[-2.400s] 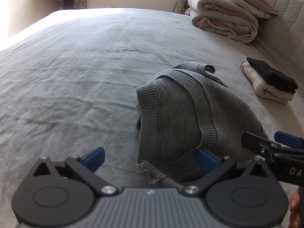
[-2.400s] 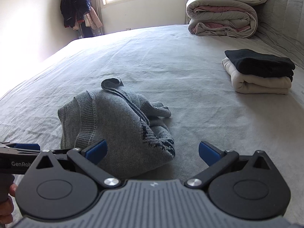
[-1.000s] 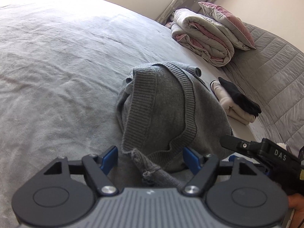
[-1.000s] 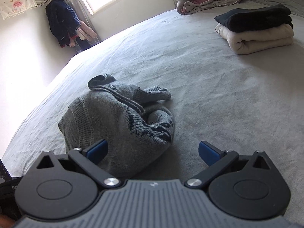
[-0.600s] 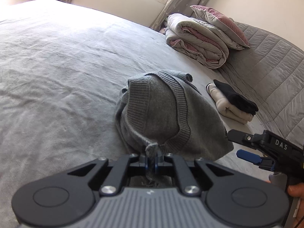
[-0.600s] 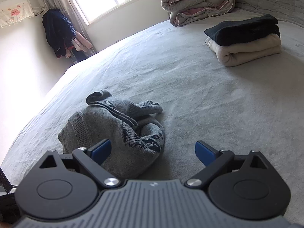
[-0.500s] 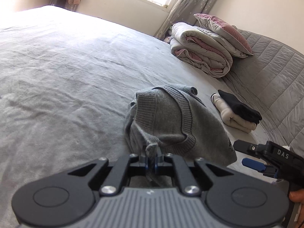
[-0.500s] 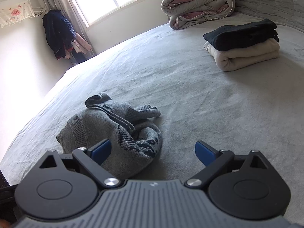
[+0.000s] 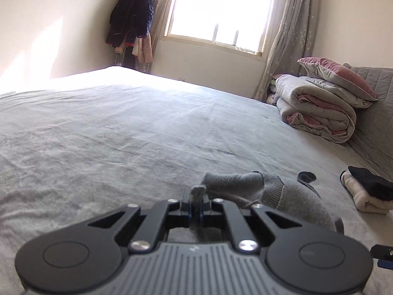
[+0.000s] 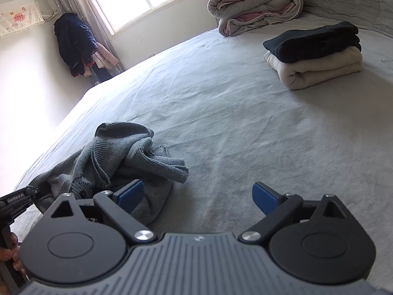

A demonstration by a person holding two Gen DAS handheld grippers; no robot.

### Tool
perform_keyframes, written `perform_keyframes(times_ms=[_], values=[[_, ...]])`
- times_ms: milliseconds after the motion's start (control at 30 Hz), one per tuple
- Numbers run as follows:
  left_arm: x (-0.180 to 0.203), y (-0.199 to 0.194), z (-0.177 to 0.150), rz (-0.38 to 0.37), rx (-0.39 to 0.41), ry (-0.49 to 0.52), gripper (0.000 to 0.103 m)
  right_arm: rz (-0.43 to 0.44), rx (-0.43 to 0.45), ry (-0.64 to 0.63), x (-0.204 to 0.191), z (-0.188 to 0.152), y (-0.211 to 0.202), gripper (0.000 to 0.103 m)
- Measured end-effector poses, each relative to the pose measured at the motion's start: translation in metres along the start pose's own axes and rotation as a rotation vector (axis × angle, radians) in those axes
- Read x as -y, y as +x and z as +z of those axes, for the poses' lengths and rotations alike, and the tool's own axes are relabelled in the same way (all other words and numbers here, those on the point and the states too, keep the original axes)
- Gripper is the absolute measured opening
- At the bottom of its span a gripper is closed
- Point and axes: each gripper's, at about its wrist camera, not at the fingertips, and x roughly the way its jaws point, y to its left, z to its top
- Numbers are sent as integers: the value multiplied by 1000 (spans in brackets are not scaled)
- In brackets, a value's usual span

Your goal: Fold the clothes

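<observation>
Sweater (image 10: 118,162) bunched on bed (image 10: 245,127), long axis from left tongs (image 9: 195,207) toward bed middle; left tongs pinch its edge, right tongs (image 10: 197,195) wide, empty.

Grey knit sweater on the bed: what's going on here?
A person holding two grippers is starting on the crumpled grey knit sweater. The left gripper is shut on a pinch of its edge, lifting it off the grey bedsheet. The right gripper is open beside it, holding nothing. Folded black and cream clothes sit stacked nearby.
</observation>
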Motion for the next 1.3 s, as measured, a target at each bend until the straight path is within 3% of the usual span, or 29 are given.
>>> perform_keyframes(times_ms=[133, 267, 367, 500, 633, 733, 800, 867, 967, 1000, 1100, 1133, 1300], values=[[-12, 7, 0, 70, 1, -25, 5, 5, -4, -19, -4, -3, 2, 97], [-19, 16, -11, 87, -83, -33, 6, 24, -7, -47, -11, -5, 4, 97], [-21, 16, -21, 69, -136, -44, 10, 58, 1, -83, -19, -6, 7, 93], [-24, 7, -31, 40, -153, -50, 36, 90, 30, -145, -33, -6, 15, 86], [-22, 3, -34, -48, -195, -54, 37, 129, 49, -208, -44, -9, 27, 77], [-16, 5, -37, -116, -240, -68, 42, 167, 6, -234, -46, -13, 39, 55], [-12, 10, -42, -158, -283, -92, 44, 179, -34, -228, -44, -16, 45, 24], [-7, 13, -46, -181, -312, -109, 45, 177, -52, -207, -42, -17, 48, 7], [-1, 13, -48, -183, -316, -92, 43, 188, -41, -176, -39, -16, 43, 6], [-1, 13, -47, -185, -315, -83, 38, 195, -38, -165, -38, -15, 41, 5], [2, 12, -43, -207, -322, -51, 8, 231, -49, -113, -34, -12, 32, 5], [3, 9, -42, -213, -316, -38, 2, 246, -51, -98, -33, -10, 28, 5], [3, -5, -36, -214, -269, 2, 0, 315, -38, -51, -29, -7, 1, 5]])
